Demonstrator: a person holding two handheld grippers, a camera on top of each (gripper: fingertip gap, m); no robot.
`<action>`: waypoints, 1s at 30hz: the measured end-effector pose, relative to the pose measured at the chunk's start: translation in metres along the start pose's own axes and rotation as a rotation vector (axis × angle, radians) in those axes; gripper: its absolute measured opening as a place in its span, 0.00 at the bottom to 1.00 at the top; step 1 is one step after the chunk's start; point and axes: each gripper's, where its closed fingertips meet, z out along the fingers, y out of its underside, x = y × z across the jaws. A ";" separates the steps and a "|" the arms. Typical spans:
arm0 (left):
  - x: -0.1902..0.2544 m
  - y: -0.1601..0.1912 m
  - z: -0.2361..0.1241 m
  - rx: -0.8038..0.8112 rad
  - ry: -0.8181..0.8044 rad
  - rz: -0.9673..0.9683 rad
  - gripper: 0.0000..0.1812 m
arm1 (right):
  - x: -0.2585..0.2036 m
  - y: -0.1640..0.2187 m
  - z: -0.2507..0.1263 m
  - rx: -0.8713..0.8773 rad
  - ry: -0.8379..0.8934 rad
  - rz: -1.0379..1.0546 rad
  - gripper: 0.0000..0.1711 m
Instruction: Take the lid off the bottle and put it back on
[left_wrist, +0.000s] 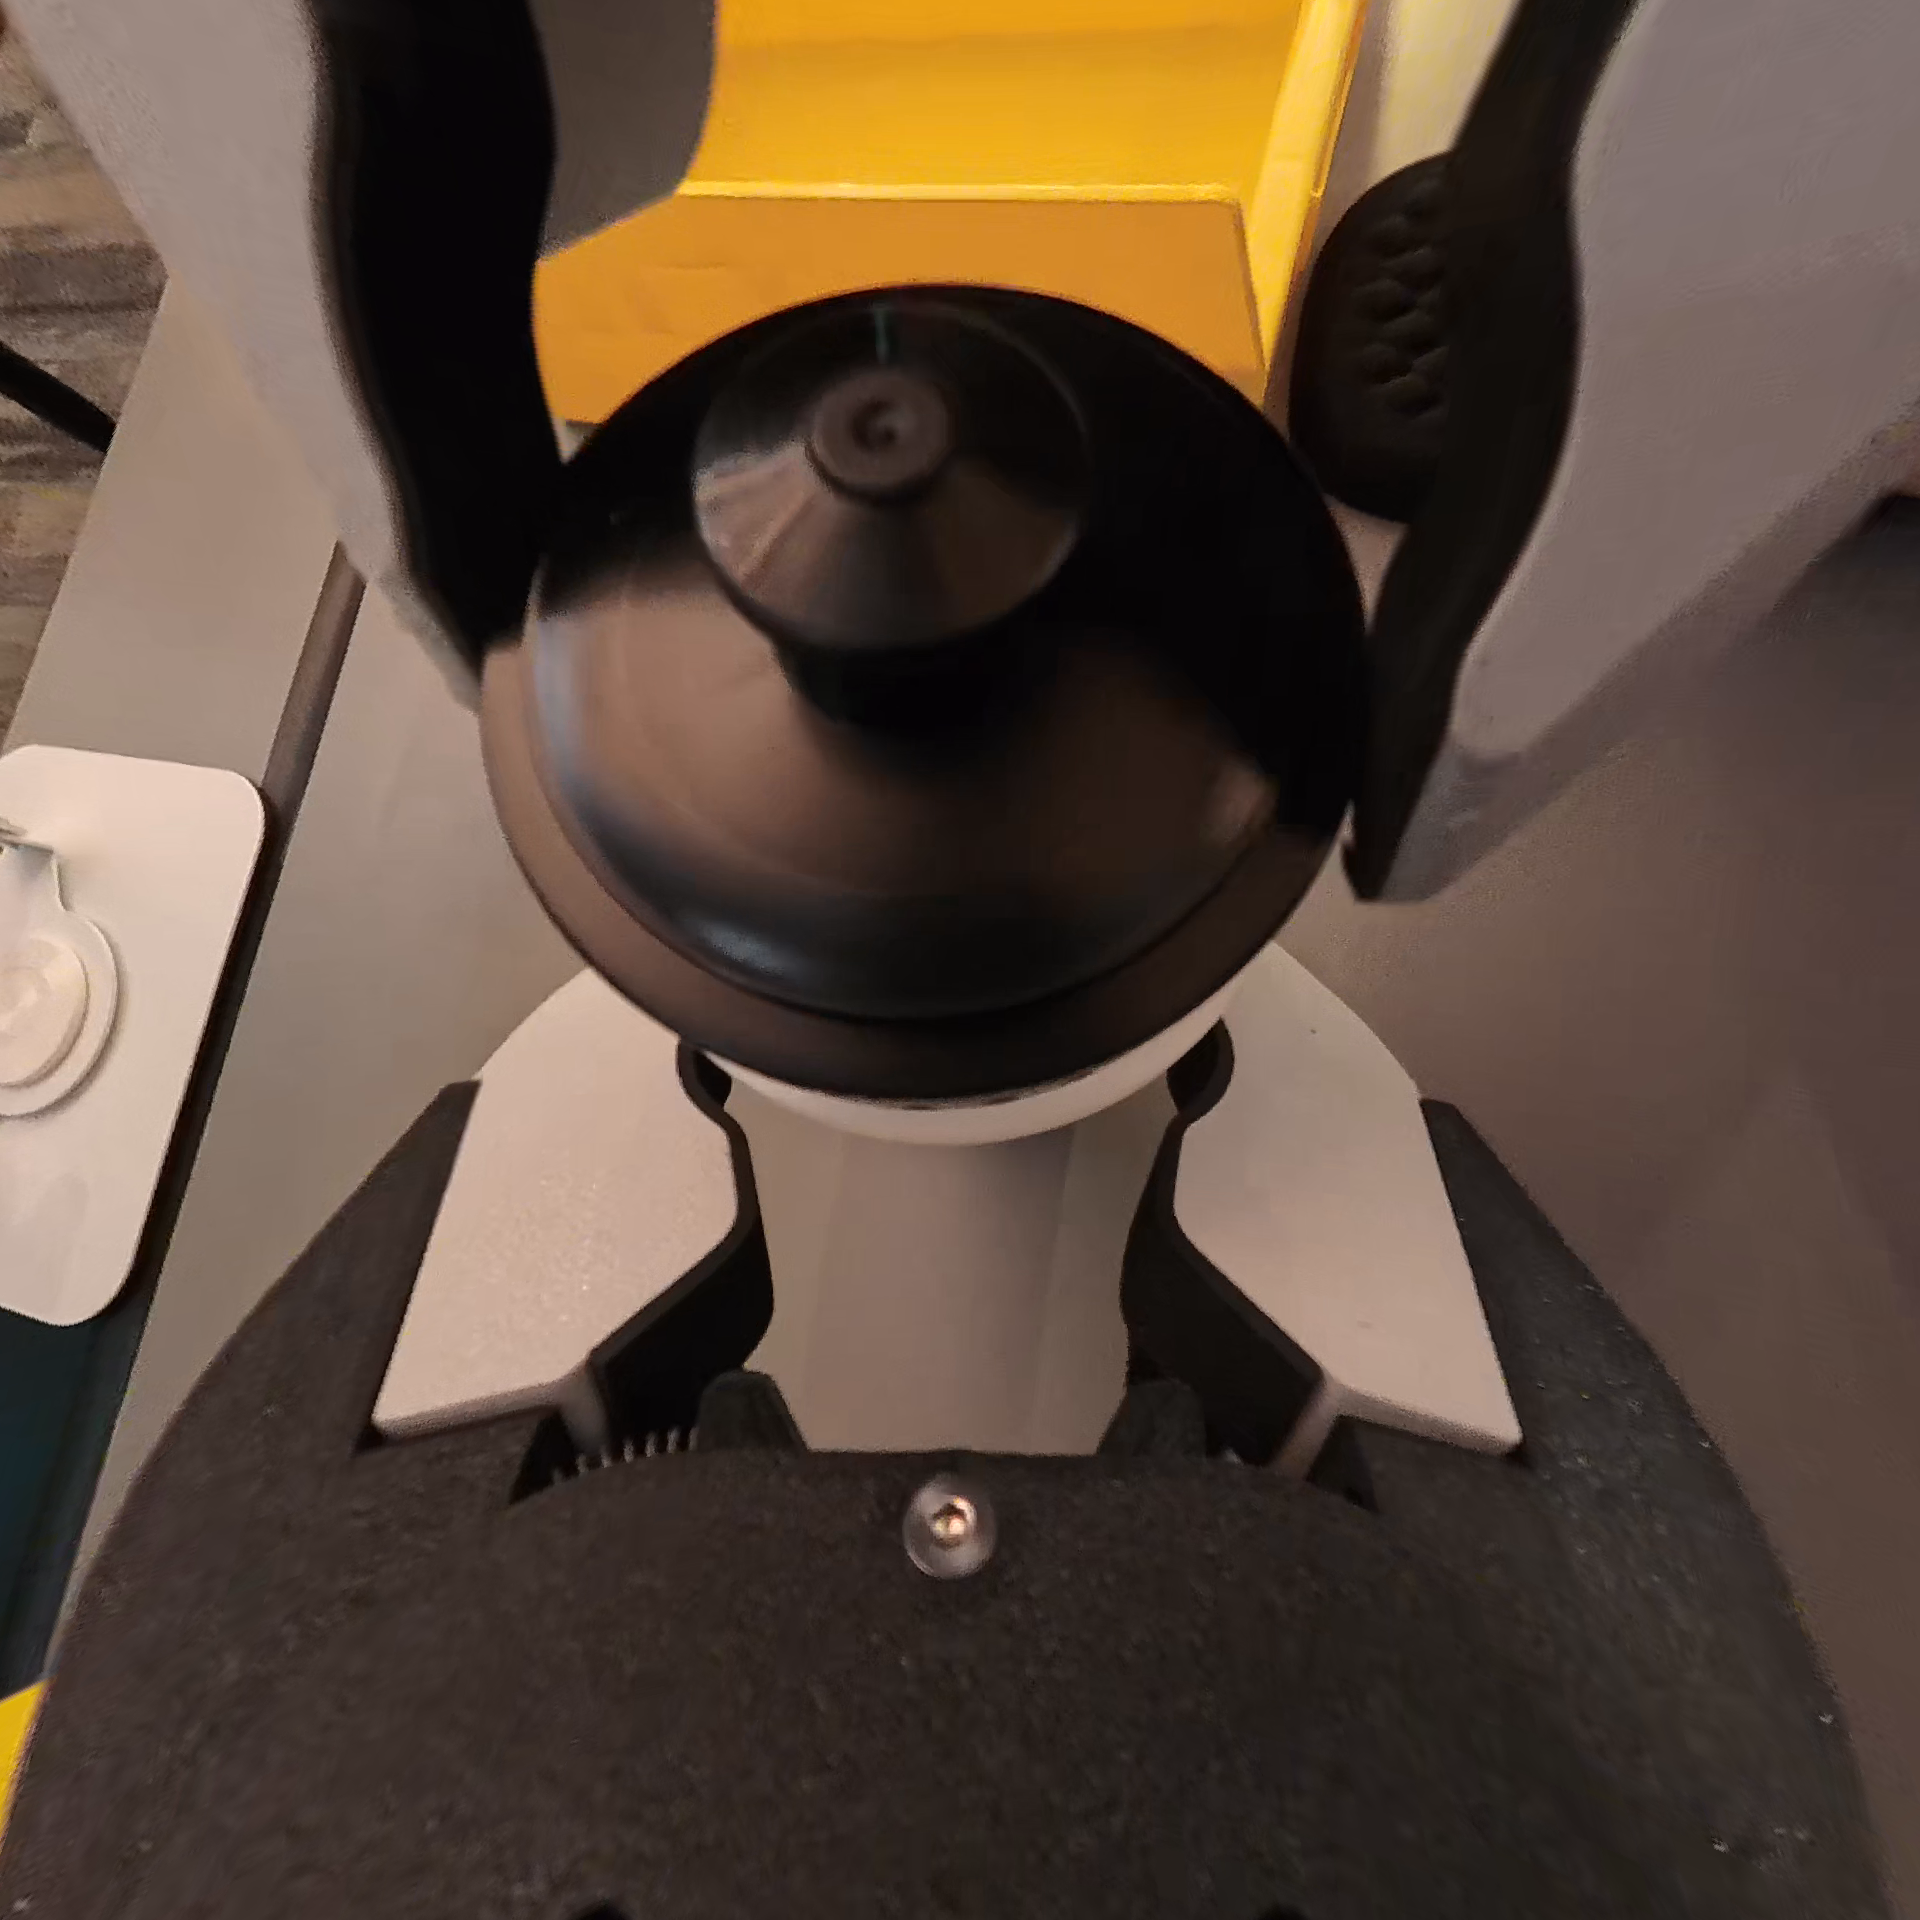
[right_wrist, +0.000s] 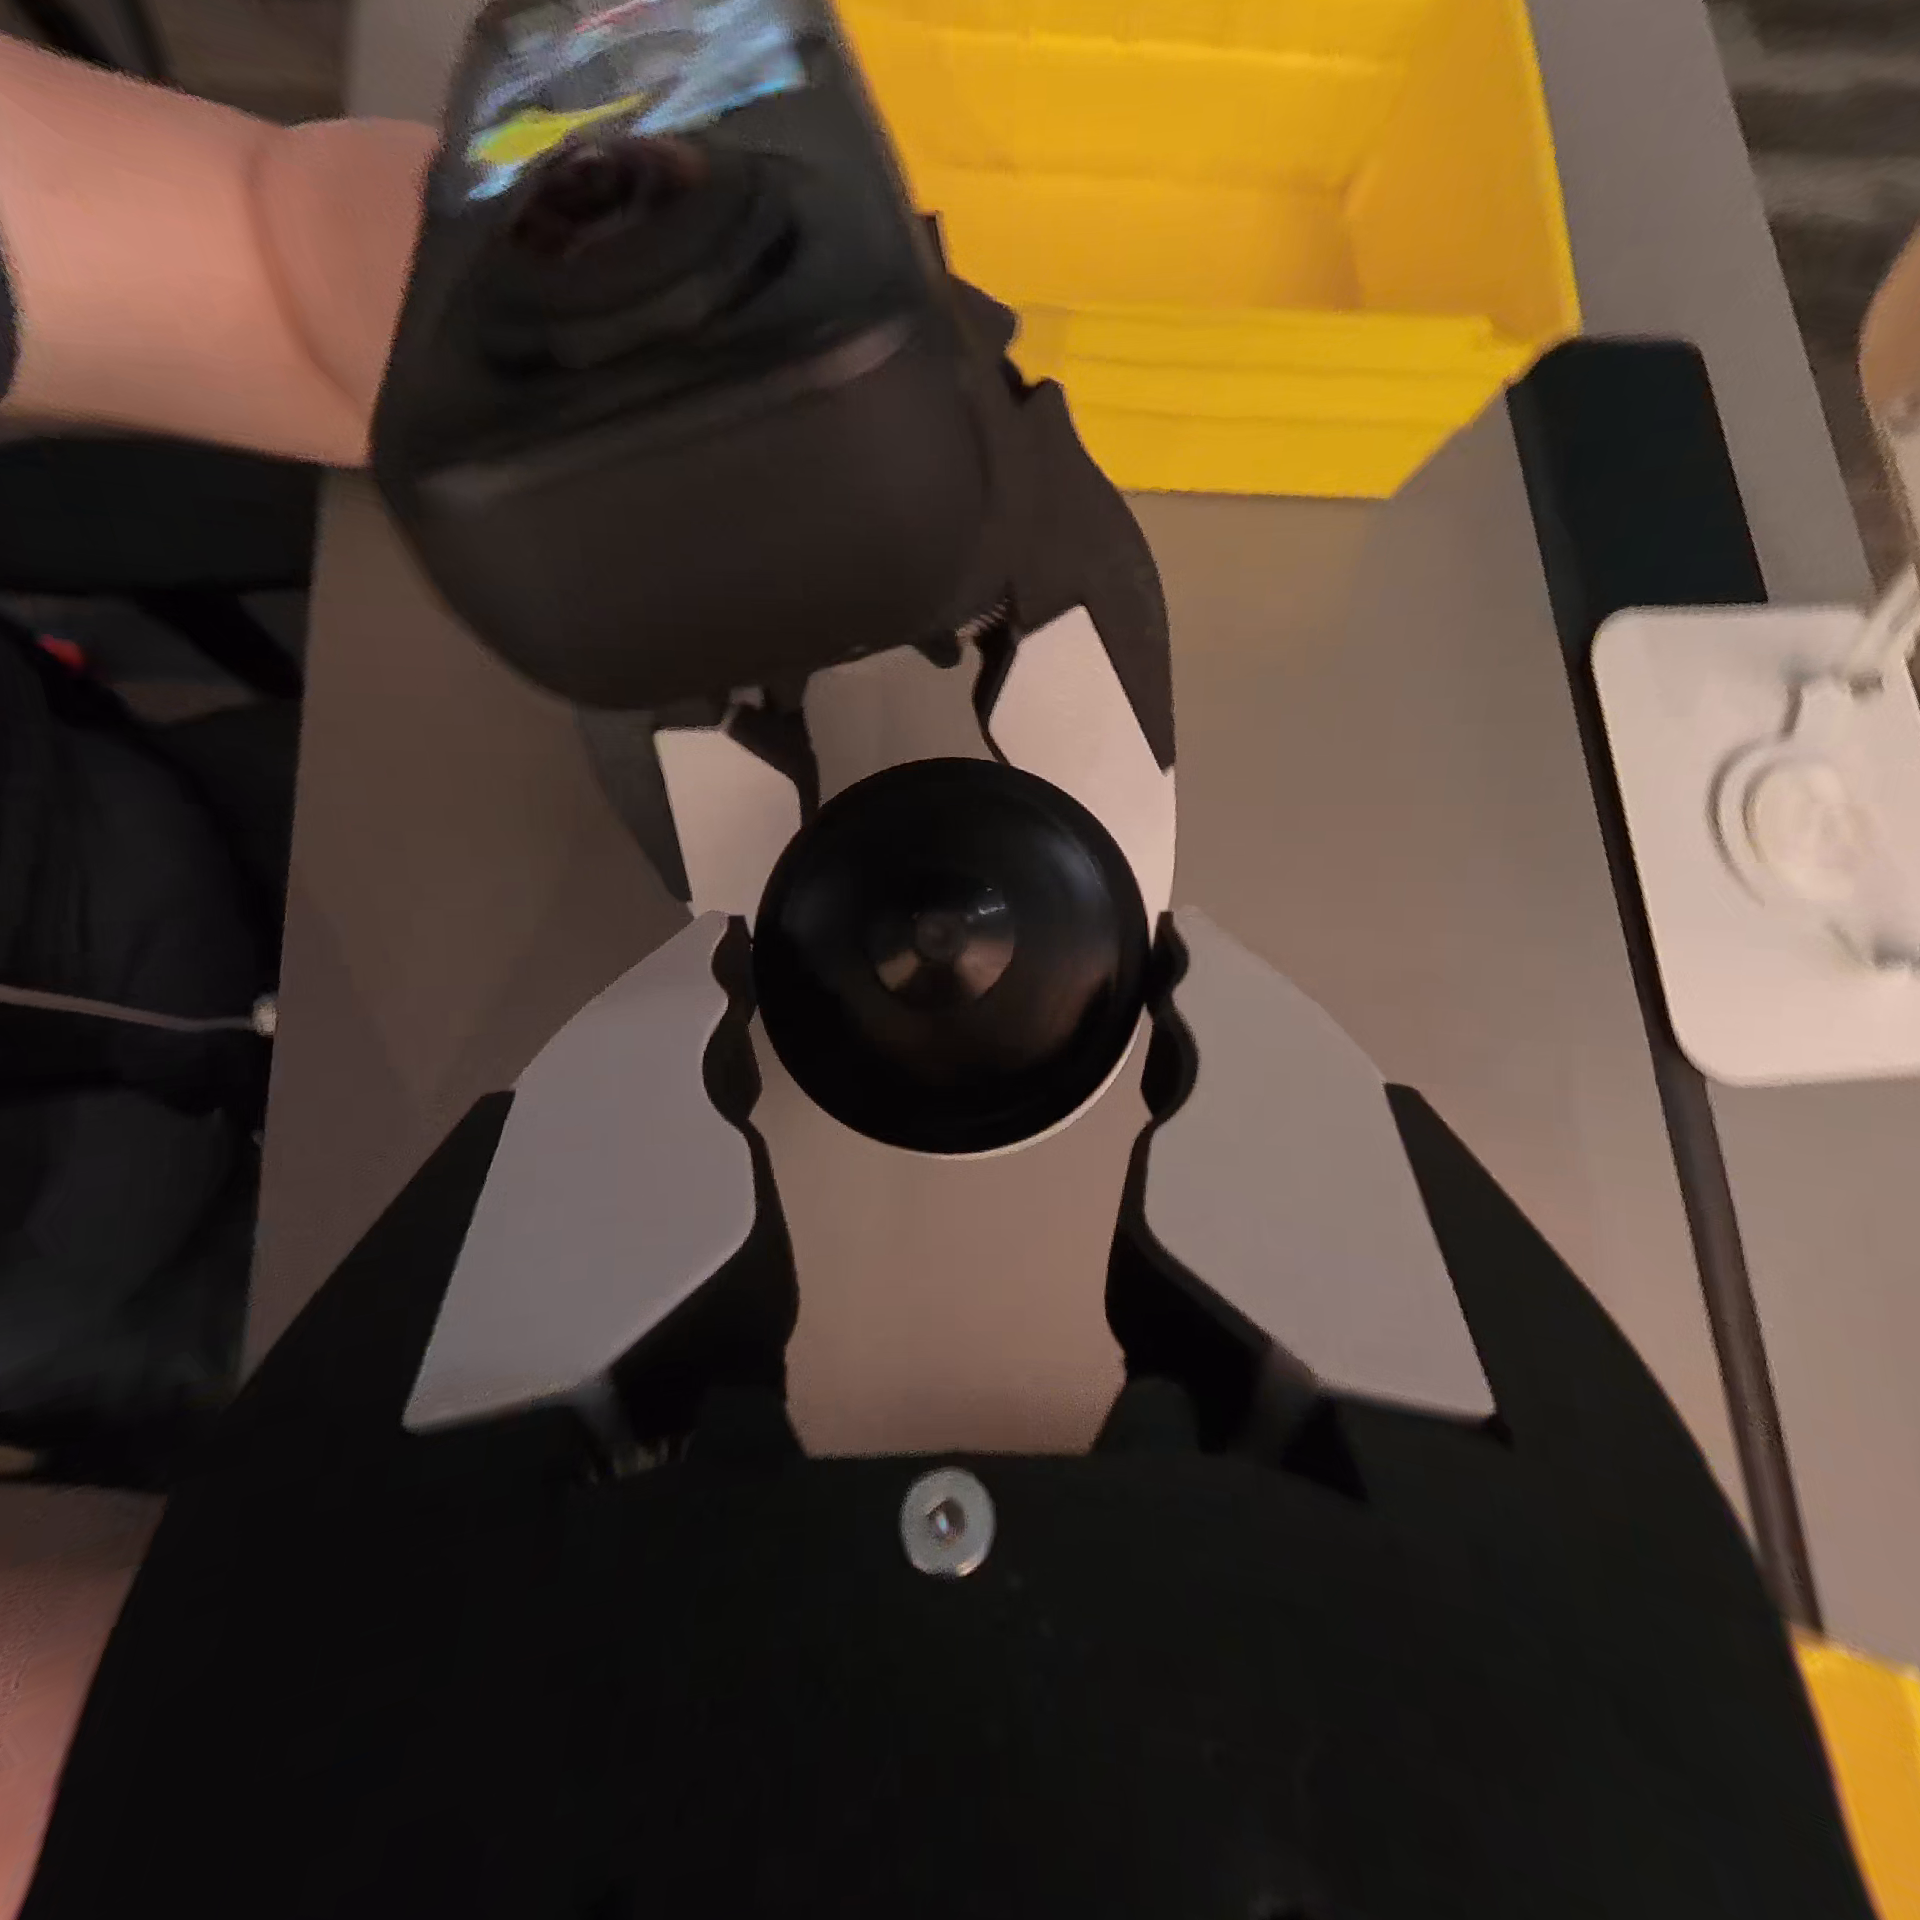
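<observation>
Upright white bottle (left_wrist: 951, 1117), black lid (left_wrist: 914, 665) on

No readable text anywhere I can see. Label (right_wrist: 634, 94) on device behind black lid (right_wrist: 951, 951): colour patches only, too blurred. White card (right_wrist: 1704, 831) right of lid: no legible marks.

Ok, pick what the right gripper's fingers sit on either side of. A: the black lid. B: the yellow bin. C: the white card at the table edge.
A: in the right wrist view the right gripper has a pad against each side of the black lid; the yellow bin lies beyond it.
</observation>
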 end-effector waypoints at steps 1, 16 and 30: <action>0.000 0.000 0.000 0.004 0.004 0.009 0.47 | -0.002 -0.001 0.000 0.033 -0.038 -0.053 0.43; -0.011 0.000 0.004 0.024 -0.011 -0.134 0.46 | 0.021 -0.001 0.000 -0.003 0.138 0.134 0.42; -0.006 0.001 0.003 0.021 0.029 -0.128 0.46 | 0.019 -0.002 -0.002 0.072 0.034 0.032 0.48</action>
